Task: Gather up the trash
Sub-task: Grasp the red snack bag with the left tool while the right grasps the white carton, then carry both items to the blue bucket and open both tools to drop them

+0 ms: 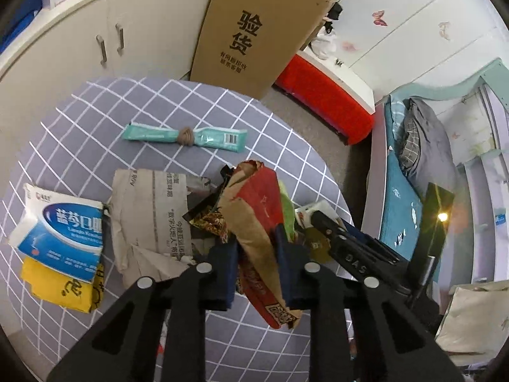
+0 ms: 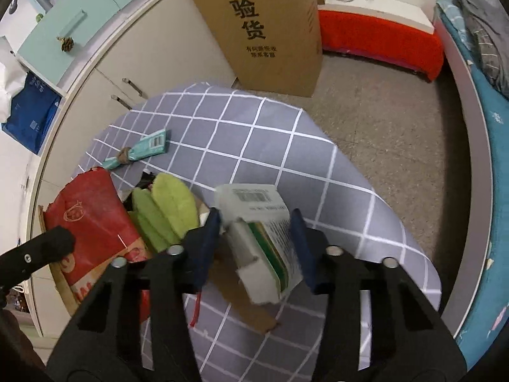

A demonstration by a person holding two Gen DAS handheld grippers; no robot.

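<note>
Blue-white box point(image 1: 60, 226) (left view only)

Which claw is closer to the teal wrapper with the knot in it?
Neither clearly. The left claw grips the red paper bag, the right claw a white box; the teal wrapper lies beyond both, untouched.

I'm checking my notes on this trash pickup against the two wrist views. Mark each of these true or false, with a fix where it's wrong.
1. The left tool grips a red and brown paper bag. True.
2. The right tool is empty. False: it is closed on a small white box.
3. A teal wrapper tied in a knot lies on the checked cloth. True.
4. The tall cardboard box lies flat on the table. False: it stands on the floor.
</note>
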